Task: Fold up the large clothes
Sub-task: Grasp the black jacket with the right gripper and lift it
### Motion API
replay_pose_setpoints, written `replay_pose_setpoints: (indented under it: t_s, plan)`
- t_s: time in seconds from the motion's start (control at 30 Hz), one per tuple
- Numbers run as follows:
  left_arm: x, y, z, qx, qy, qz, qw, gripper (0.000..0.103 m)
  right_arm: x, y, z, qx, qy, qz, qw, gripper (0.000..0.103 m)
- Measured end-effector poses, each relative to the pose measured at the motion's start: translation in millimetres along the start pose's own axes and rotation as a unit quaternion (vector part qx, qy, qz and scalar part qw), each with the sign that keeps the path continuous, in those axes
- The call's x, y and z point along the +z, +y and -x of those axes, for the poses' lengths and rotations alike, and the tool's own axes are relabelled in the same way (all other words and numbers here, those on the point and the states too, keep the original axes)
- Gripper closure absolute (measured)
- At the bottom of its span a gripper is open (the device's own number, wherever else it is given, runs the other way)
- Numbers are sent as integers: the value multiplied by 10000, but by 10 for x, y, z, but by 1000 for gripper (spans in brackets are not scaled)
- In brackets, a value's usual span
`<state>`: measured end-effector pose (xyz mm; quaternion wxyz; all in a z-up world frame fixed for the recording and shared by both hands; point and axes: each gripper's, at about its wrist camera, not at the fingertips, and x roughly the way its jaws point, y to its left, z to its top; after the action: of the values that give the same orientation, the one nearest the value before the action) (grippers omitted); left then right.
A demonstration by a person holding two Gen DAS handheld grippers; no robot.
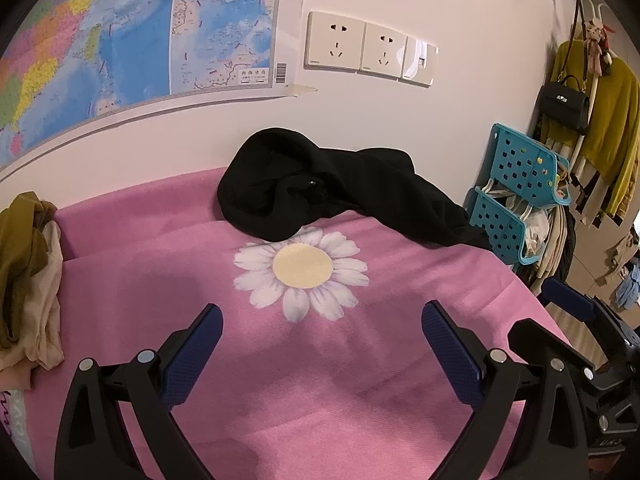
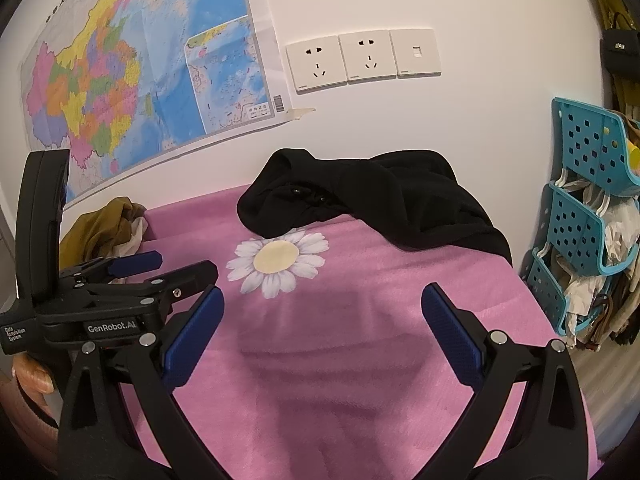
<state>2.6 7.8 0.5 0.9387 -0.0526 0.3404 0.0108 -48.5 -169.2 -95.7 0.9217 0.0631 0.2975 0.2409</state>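
Both grippers are hanging over the near part of the pink blanket [image 1: 320, 380], and neither has hold of anything. The left gripper [image 1: 322, 322] has its jaws spread wide, blue pads [image 1: 192, 356] facing each other with only bare blanket showing in the gap. Same story for the right gripper [image 2: 322, 304]: jaws wide apart, nothing between them, pads [image 2: 454, 336] look to be off the fabric, though I can't tell for sure how high above it.

The two tools sit side by side. In the right wrist view the left gripper shows at the left edge, and its jaws are parted there too, with a bit of hand [image 2: 34, 376] under it.

The thing to fold is a black garment [image 1: 320, 196], bunched up in a heap at the far side of the blanket against the wall, well apart from both grippers. One end trails off to the right towards the blue rack [image 1: 516, 196]. Its near edge just overlaps the top petals of the daisy print [image 1: 302, 268], which lies between the heap and the jaws.

A crumpled olive and cream cloth pile [image 1: 28, 276] sits at the left edge of the blanket. On the wall there's a map [image 2: 132, 72] and sockets [image 2: 360, 60].
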Motion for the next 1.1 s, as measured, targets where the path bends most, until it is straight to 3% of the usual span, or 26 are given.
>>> replay_pose_setpoints:
  t_s: [0.3,0.5,0.73,0.8,0.83,0.87,0.9,0.93,0.97,1.1]
  plan:
    - [62,122,-191,96,248,81,9996,7,273,-151,-307,-188,105,432,9988,6]
    - [202,329,-465,480,357,121,9981,7,755,-446,-989,-453,364,756,9954,6]
    - [319,506,-746,750,494,163,9958,7,1112,-654,-1931,-19,1033,821,9913,7]
    - [320,540,-791,800,527,173,9953,7,1111,-677,-2131,224,1230,752,9893,19]
    - [321,560,-818,814,555,175,9950,7,1103,-672,-2183,353,1342,754,9875,37]
    - [319,579,-835,830,567,180,9948,7,1091,-654,-2206,422,1402,808,9859,64]
    - [317,605,-850,843,580,191,9946,7,1083,-630,-2170,467,1339,898,9858,75]
    - [317,623,-861,842,595,204,9945,7,1075,-596,-2071,564,1219,1048,9854,95]
    - [315,651,-869,841,607,226,9944,7,1069,-554,-1924,644,1089,1201,9847,99]
    - [322,735,-865,860,582,228,9943,7,971,-377,-1281,949,739,2048,9714,100]
